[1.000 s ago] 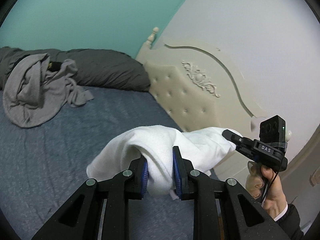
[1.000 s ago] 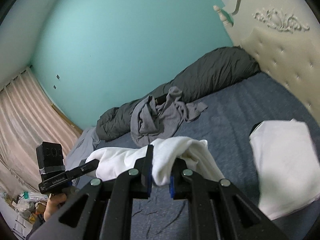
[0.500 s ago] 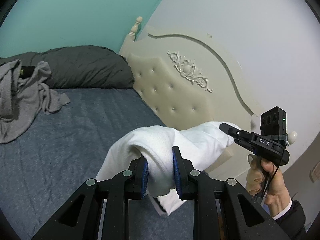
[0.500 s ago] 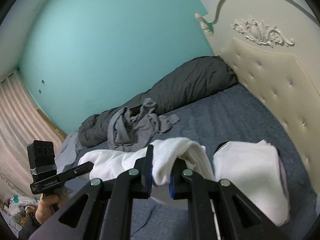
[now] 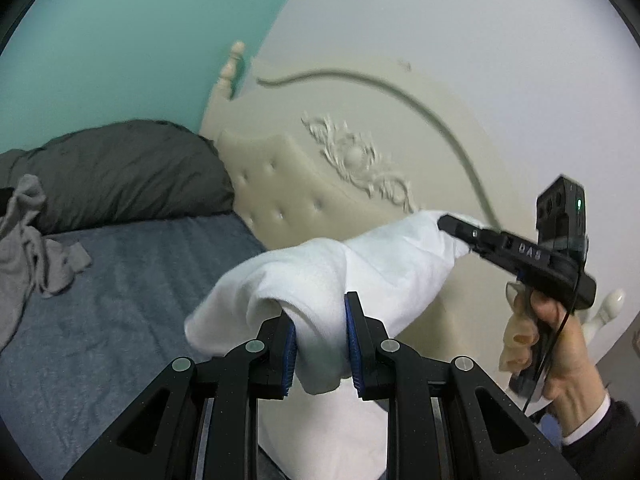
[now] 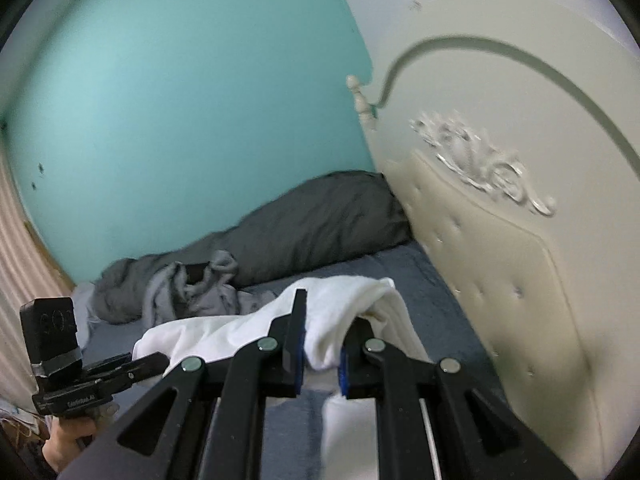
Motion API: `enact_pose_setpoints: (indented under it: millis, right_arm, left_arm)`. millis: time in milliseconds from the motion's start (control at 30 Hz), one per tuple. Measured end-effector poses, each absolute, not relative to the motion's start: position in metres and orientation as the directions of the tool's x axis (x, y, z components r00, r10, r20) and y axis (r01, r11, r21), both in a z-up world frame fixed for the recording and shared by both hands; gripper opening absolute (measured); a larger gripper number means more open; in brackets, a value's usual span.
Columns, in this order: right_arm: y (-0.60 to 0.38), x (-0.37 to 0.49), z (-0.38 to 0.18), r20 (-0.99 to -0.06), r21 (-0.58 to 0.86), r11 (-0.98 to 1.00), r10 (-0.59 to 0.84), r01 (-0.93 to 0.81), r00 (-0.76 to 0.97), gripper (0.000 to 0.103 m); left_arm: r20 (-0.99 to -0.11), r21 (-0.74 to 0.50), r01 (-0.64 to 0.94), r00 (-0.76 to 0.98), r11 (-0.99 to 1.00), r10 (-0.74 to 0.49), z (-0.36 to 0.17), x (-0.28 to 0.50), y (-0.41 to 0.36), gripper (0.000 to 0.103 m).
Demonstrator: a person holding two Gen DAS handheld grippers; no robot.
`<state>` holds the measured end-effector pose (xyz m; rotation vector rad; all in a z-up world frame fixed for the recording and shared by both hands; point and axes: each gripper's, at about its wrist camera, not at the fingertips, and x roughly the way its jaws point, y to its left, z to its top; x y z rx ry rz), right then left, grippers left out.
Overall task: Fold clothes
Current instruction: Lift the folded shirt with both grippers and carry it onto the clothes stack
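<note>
- One bed (image 5: 132, 264), covered in blue-grey fabric, is seen in both views; it fills the near left of the left wrist view and the centre of the right wrist view.
- One cream headboard (image 6: 500, 264), tufted and carved with a scroll ornament, is seen at the right in both views; a turned finial post is shown at its far end.
- One teal wall (image 6: 180, 100) is shown behind the bed; only in the right wrist view is a pinkish curtain (image 6: 16, 264) seen at the far left edge.
- One dark grey duvet (image 5: 120, 172) is bunched along the far side of the bed in both views.
- One white garment (image 5: 340, 272) is held in the air above the bed, stretched between the two grippers and draped over both.
- A second white item (image 6: 352, 424), apparently lying on the bed, is glimpsed beneath the held garment; its edges are hidden.
- One crumpled grey garment (image 6: 192, 292) is seen lying against the duvet; only its edge enters the left wrist view, at the far left.
- The left gripper (image 5: 320, 344) is clenched on a fold of the white garment; in the right wrist view it appears at the lower left, with part of the hand below it.
- The right gripper (image 6: 322, 350) is likewise clamped on the garment; only in the left wrist view is its holding hand (image 5: 560, 344) shown in full, with a dark sleeve and white cuff.
</note>
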<state>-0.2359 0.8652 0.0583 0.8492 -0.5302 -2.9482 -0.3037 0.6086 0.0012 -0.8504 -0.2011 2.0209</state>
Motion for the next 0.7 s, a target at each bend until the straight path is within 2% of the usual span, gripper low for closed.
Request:
enact_pose_setpoints:
  millis: [167, 400, 700]
  right_arm:
    - [0.895, -0.215, -0.031, -0.611, 0.369, -0.919, -0.126, -0.140, -0.781, 0.011]
    - [0.917, -0.134, -0.147, -0.691, 0.469, -0.853, -0.194, -0.228, -0.696, 0.011]
    - [0.921, -0.071, -0.162, -0.654, 0.531, -0.818, -0.229, -0.222, -0.721, 0.011]
  left_arm:
    - [-0.588, -0.493, -0.653, -0.236, -0.574, 0.774, -0.097, -0.284, 0.643, 0.024]
    - [-0.616, -0.541, -0.615, -0.176, -0.575, 0.768, -0.153, -0.233, 0.641, 0.024]
    - [-0.634, -0.594, -0.558, -0.120, -0.580, 0.764, -0.207, -0.176, 0.636, 0.023]
